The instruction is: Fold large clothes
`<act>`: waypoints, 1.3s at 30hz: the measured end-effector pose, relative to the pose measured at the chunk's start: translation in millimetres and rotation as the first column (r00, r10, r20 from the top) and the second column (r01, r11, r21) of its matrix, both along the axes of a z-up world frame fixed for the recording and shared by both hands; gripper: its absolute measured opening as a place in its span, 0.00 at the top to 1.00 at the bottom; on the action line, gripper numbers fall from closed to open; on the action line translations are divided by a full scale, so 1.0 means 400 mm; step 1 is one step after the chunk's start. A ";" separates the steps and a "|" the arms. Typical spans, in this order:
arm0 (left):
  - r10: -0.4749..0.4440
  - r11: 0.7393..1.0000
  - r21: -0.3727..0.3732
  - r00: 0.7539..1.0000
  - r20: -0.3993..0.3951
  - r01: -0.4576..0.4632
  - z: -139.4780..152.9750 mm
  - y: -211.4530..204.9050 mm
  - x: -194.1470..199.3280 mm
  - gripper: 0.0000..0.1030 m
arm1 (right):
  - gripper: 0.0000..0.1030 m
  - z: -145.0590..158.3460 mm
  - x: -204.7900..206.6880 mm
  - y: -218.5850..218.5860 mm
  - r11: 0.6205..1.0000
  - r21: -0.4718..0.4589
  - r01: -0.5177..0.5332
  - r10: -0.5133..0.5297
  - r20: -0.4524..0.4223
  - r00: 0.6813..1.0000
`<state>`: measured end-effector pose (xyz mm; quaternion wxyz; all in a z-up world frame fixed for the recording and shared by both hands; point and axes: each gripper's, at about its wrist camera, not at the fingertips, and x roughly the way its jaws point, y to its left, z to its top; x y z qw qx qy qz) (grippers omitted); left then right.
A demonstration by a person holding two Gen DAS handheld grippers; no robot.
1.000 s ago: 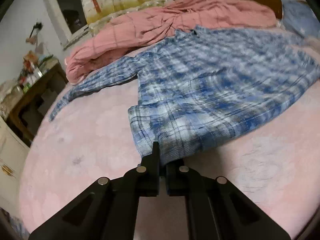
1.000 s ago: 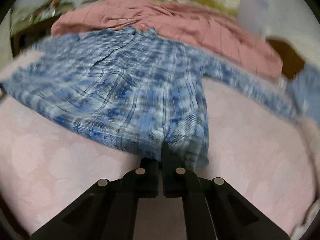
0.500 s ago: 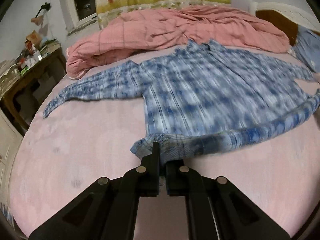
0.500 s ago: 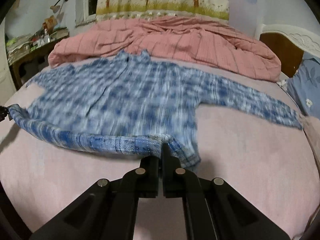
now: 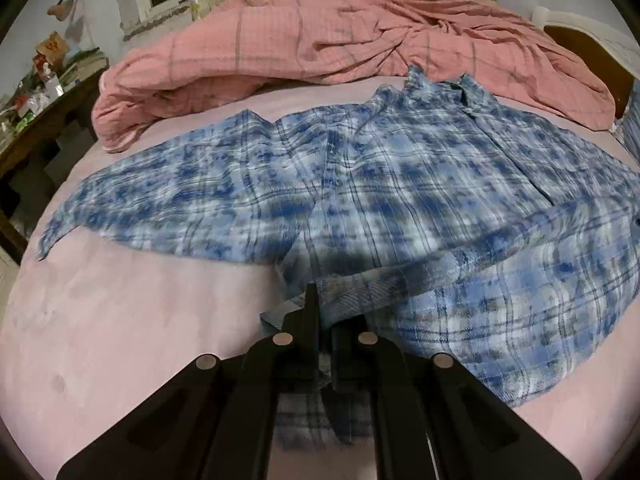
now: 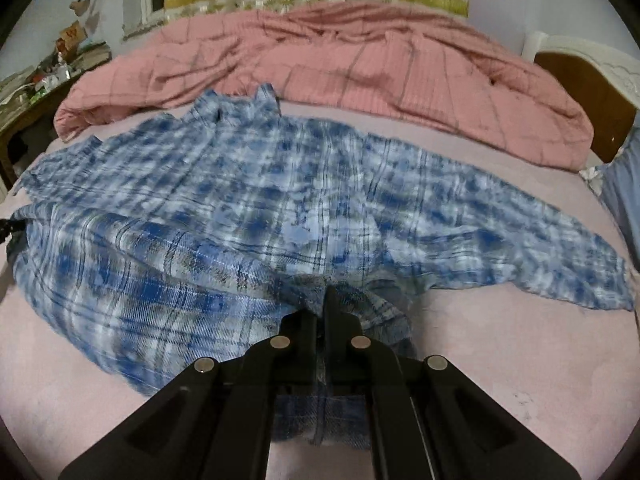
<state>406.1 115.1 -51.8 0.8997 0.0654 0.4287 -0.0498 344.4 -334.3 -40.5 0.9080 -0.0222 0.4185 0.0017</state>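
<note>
Pinching the shirt (image 5: 400, 184) hem, the left gripper (image 5: 326, 316) has its jaws pressed together on a bunched corner of blue plaid cloth, with a fold of it hanging down between the arms of the tool. The right gripper (image 6: 324, 312) does the same at the other hem corner: jaws clamped on fabric, a strip of plaid trailing below them.

Ahead of both sets of jaws the shirt lies on the bed (image 5: 132, 320), collar farthest away, so its long axis runs straight forward from the grippers. The hem band between the two grips is lifted and doubled toward the body of the shirt, sagging to the right of the left jaws and to the left of the right jaws. One sleeve reaches far out to the left of the left jaws, the other far out to the right of the right jaws. Neither gripper looks nearer the collar, though motion blur makes that hard to judge.

Beyond the collar, a pink quilt (image 6: 360, 64) is heaped across the far side of the bed. Carrying the hem forward toward the collar seems the likely next move.
</note>
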 end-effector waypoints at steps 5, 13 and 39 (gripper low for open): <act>-0.003 0.998 0.060 0.999 -0.041 0.005 -0.039 -0.013 0.043 0.91 | 0.98 -0.048 0.042 -0.008 1.000 0.002 0.022 -0.022 -0.025 0.999; 0.007 0.988 0.150 0.971 0.239 -0.044 0.056 -0.023 -0.100 0.27 | 0.63 0.016 -0.006 -0.033 0.995 0.061 0.083 -0.087 0.065 0.994; 0.008 1.000 0.012 0.991 0.135 -0.009 0.017 -0.307 -0.031 0.19 | 0.98 -0.029 -0.112 -0.179 0.943 0.228 0.241 -0.261 0.061 0.964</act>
